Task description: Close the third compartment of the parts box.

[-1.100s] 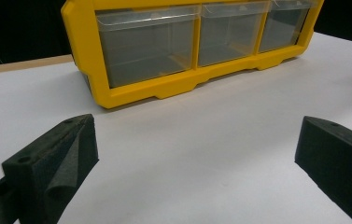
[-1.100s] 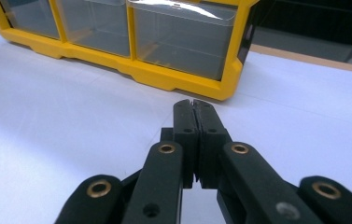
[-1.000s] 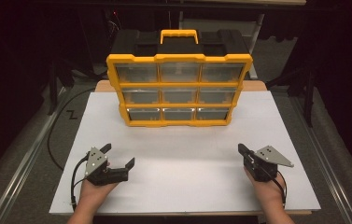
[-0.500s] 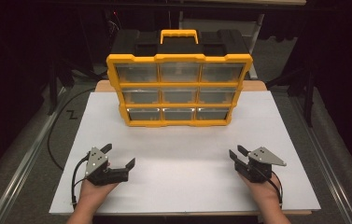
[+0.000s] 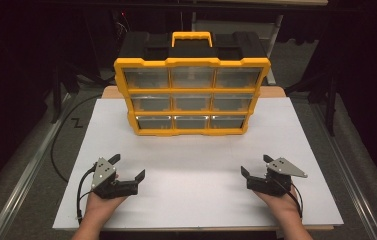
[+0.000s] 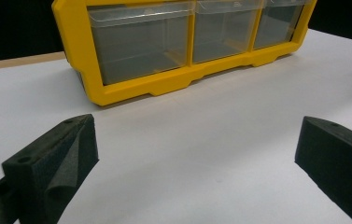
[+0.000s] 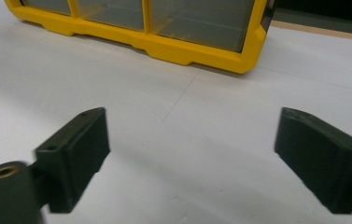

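A yellow organiser case (image 5: 191, 95) stands upright at the far middle of the white board (image 5: 196, 195), its handle (image 5: 191, 38) on top and three rows of three clear drawers facing the person. The drawers look empty as far as can be told.

Down at the near left, the left gripper (image 5: 127, 168) sits in the person's left hand (image 5: 101, 205), low over the board, jaws spread wide with nothing between them. In the left gripper view the two black pads frame bare white surface, and the case's bottom row of drawers (image 6: 187, 37) lies beyond, well apart from the gripper (image 6: 197, 154).

Over at the near right, the right gripper (image 5: 257, 167) rests in the right hand (image 5: 283, 205), grey plate on top, jaws likewise wide apart and holding nothing. The right gripper view looks across open board towards the case's lower right corner (image 7: 253, 51), the gripper (image 7: 192, 154) well short of it.

Both grippers point towards the case, one on each side.
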`<state>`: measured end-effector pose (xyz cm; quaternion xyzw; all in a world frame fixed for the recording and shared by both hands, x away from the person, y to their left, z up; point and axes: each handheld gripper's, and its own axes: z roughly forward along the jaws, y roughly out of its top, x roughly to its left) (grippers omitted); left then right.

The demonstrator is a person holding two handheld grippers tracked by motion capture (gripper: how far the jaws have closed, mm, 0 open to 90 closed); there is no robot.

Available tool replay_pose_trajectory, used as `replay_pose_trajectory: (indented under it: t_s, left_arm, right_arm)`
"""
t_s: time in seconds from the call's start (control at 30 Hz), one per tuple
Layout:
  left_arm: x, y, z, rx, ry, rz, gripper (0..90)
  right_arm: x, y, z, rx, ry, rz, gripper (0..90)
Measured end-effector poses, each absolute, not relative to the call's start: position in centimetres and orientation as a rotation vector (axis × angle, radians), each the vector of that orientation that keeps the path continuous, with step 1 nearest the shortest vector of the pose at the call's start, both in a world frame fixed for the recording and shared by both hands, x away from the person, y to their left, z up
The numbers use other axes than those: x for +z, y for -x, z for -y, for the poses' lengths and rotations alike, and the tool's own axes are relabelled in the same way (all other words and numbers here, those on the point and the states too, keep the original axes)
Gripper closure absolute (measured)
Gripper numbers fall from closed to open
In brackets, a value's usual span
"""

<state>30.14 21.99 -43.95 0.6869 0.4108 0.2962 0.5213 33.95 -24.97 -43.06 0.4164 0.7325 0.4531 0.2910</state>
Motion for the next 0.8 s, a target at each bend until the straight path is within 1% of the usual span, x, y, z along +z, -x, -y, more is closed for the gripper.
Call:
replay_pose_trajectory:
  t_s: [0.03, 0.07, 0.33, 0.8]
  left_arm:
    - [-43.9, -30.1, -22.0, 0.710, -1.645, -0.984, 0.2]
    - [-43.9, -30.1, -22.0, 0.710, -1.645, -0.984, 0.2]
    - [-43.8, -30.1, -22.2, 0.698, -1.621, -0.985, 0.2]
    - [-43.8, -30.2, -22.2, 0.701, -1.625, -0.988, 0.2]
  right_arm:
    - [-43.0, -34.0, 25.0, 1.218, -1.115, -1.948, 6.0]
    - [-42.9, -34.0, 25.2, 1.243, -1.125, -1.941, 1.1]
    - [-42.0, -33.2, 26.0, 1.315, -1.091, -1.851, 1.0]
    - [-42.5, -33.4, 26.3, 1.306, -1.104, -1.858, 1.0]
